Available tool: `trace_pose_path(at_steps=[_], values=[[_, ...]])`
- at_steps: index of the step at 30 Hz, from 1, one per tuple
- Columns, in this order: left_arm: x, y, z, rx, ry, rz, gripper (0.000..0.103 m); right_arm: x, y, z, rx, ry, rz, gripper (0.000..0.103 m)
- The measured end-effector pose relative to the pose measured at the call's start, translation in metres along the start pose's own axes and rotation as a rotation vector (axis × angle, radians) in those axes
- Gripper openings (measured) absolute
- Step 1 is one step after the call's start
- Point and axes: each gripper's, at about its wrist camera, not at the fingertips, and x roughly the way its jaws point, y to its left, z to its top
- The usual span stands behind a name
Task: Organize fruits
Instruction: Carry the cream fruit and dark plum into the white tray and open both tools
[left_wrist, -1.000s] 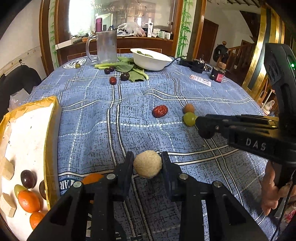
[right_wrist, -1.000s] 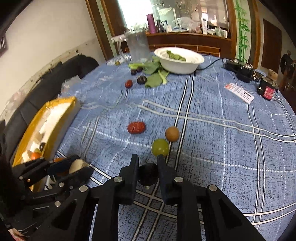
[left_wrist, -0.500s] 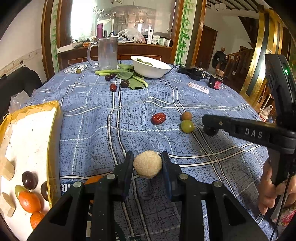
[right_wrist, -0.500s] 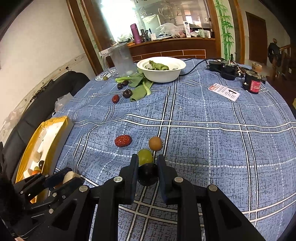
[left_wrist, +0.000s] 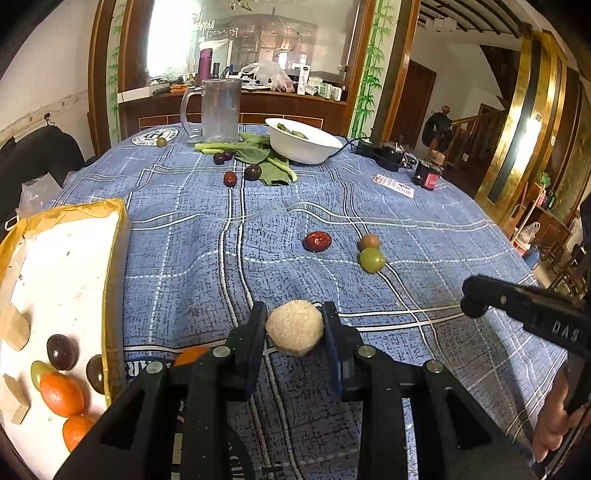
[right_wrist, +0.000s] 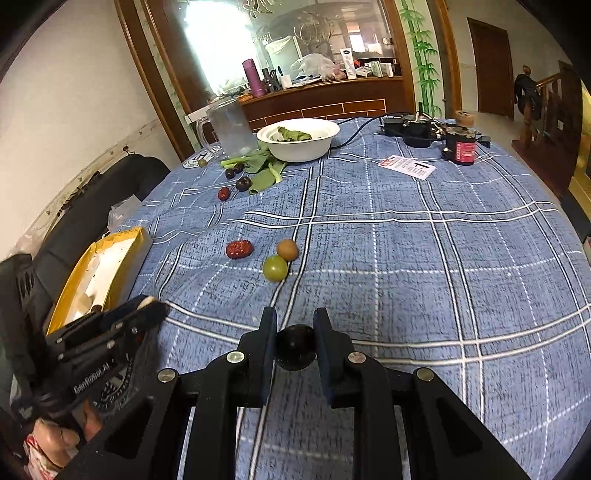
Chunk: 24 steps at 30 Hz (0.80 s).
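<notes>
My left gripper is shut on a rough beige round fruit, held above the blue cloth. My right gripper is shut on a dark round fruit, held above the cloth near the front. A yellow-rimmed box at the left holds oranges, dark fruits and a green one. On the cloth lie a red date, a brown fruit and a green fruit. An orange shows under the left fingers.
At the far side stand a clear jug, a white bowl with greens, leafy stalks and several dark and red fruits. A power strip, a small can and a card lie at the far right.
Both grippers have lifted with their fruits. The right gripper drew back from the green and brown fruits toward the front right.
</notes>
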Motion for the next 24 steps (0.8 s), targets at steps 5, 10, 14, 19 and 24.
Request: trace_pose_path(at_steps=[5,10,14,19,24], values=[[-0.033,0.011,0.001,-0.058,-0.044,-0.025,0.029,-0.009,0.008,-0.004,-0.017,0.000,0.000,0.022],[-0.079,0.036,-0.003,-0.097,-0.119,0.062,0.029,-0.015,0.030,-0.002,-0.055,0.000,0.065,0.022],[-0.107,0.069,-0.013,-0.156,-0.154,0.156,0.029,-0.005,0.065,0.010,-0.085,0.023,0.160,0.022],[-0.117,0.114,-0.020,-0.224,-0.120,0.271,0.029,0.019,0.118,0.019,-0.089,0.099,0.344,0.022],[-0.118,0.154,-0.032,-0.316,-0.082,0.335,0.029,0.050,0.177,0.023,-0.101,0.188,0.490,0.023]])
